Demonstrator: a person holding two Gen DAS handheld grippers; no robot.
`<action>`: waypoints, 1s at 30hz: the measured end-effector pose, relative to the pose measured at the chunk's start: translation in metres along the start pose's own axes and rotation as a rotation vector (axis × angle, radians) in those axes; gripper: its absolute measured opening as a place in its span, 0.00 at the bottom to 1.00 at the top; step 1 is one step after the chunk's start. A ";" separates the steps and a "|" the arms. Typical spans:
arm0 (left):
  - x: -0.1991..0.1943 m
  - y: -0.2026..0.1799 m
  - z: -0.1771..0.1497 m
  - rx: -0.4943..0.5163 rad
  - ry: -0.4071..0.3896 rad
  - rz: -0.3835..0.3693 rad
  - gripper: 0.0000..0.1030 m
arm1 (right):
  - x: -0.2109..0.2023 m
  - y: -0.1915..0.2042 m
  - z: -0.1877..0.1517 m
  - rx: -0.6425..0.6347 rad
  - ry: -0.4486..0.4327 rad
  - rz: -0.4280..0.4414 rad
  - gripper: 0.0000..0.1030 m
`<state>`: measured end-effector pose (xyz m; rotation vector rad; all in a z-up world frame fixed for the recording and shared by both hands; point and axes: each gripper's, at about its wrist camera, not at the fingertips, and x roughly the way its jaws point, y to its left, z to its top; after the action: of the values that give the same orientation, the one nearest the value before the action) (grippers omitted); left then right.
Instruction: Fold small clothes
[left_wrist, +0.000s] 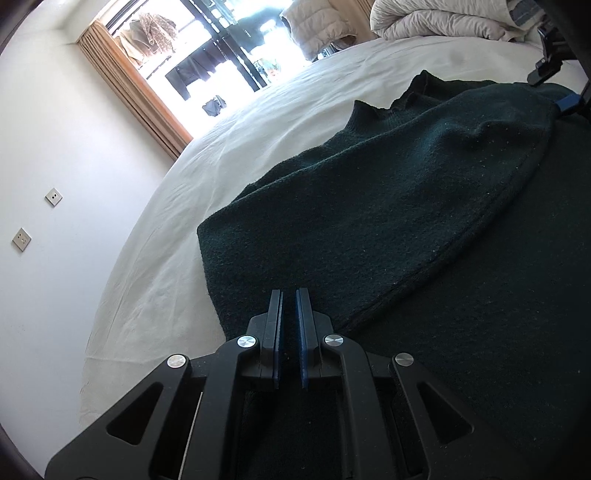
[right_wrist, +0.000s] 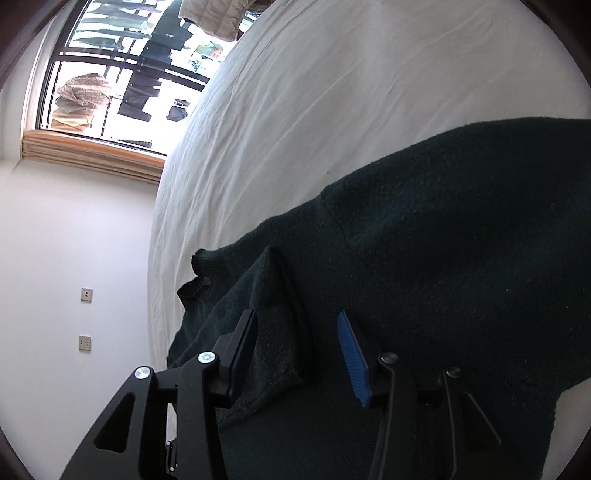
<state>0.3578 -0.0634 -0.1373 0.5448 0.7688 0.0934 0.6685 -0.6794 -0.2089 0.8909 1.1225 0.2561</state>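
A dark green knit sweater (left_wrist: 388, 206) lies on the white bed, one side folded over the body along a hemmed edge. My left gripper (left_wrist: 289, 295) hovers low over the sweater's near part, its jaws almost together with a thin gap and nothing between them. The sweater also fills the right wrist view (right_wrist: 443, 240). My right gripper (right_wrist: 297, 317) is open, its fingers straddling a raised fold of the sweater's folded flap (right_wrist: 273, 295). The right gripper also shows at the far right of the left wrist view (left_wrist: 565, 99).
The white bedsheet (left_wrist: 221, 155) stretches left and far of the sweater. A bundled beige duvet (left_wrist: 443, 18) sits at the far end. A white wall with socket plates (left_wrist: 21, 240) and a bright window (left_wrist: 192, 55) lie to the left.
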 end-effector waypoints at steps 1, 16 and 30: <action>0.000 0.002 0.000 -0.015 0.004 -0.004 0.06 | 0.005 0.005 -0.002 -0.018 0.008 -0.011 0.48; 0.002 0.022 -0.022 -0.051 0.023 -0.050 0.06 | -0.003 0.017 -0.026 -0.132 -0.037 -0.189 0.06; -0.022 0.027 -0.031 0.004 -0.027 -0.015 0.07 | -0.020 0.017 -0.032 -0.126 -0.126 -0.242 0.21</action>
<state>0.3240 -0.0331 -0.1282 0.5429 0.7472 0.0706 0.6363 -0.6653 -0.1877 0.6436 1.0732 0.0687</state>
